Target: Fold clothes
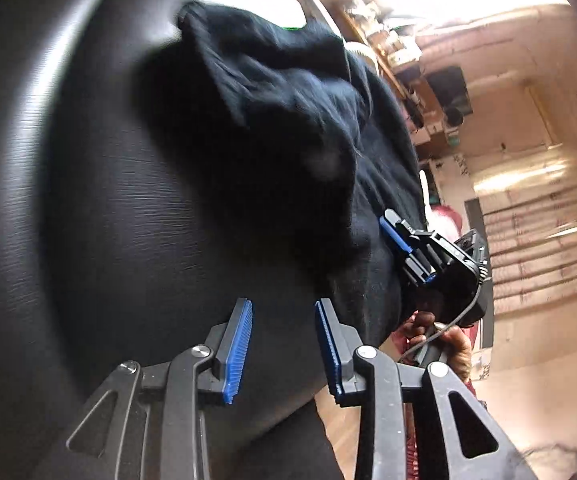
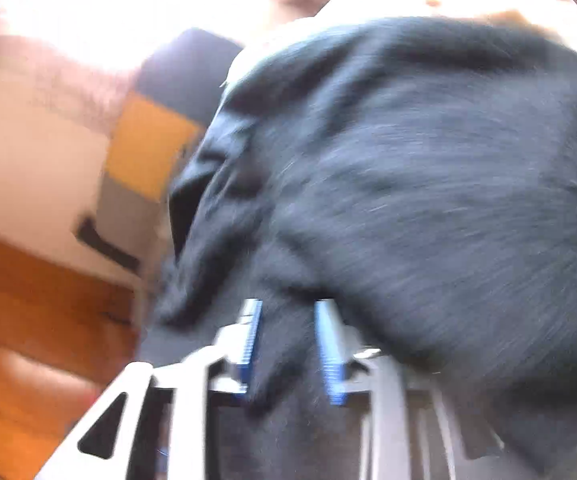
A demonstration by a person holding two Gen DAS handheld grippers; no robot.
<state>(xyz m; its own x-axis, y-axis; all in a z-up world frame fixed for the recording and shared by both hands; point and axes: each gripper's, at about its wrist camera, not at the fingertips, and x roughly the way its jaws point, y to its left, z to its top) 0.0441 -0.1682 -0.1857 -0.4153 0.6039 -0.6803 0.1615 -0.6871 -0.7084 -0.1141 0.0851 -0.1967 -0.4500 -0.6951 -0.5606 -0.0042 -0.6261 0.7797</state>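
left gripper [image 1: 284,344]: its two blue pads [image 1: 240,344] stand apart with a gap between them. nothing is in the gap. it hangs over the dark table.
right gripper [image 1: 398,236]: seen from the left camera, it sits at the right edge of the cloth, held by a hand [image 1: 444,336]. in its own camera [image 2: 288,350] the cloth lies between the two blue pads [image 2: 330,354]. the picture is very blurry, so i cannot tell if the pads are pinching the cloth or only sitting around it.
black cloth [image 1: 288,136]: a soft, dark, crumpled heap. it lies on the table, ahead of the left gripper and a bit to the right. in the right camera [image 2: 408,184] it fills most of the view and hangs down into the fingers.
table [image 1: 88,200]: dark and smooth, with fine lines in it. the cloth rests on it.
wire [image 1: 448,324]: a thin grey wire runs past the hand.
room: shelves [image 1: 392,44] with small things stand far behind the cloth. an orange floor [image 2: 28,300] shows at the left of the right camera.
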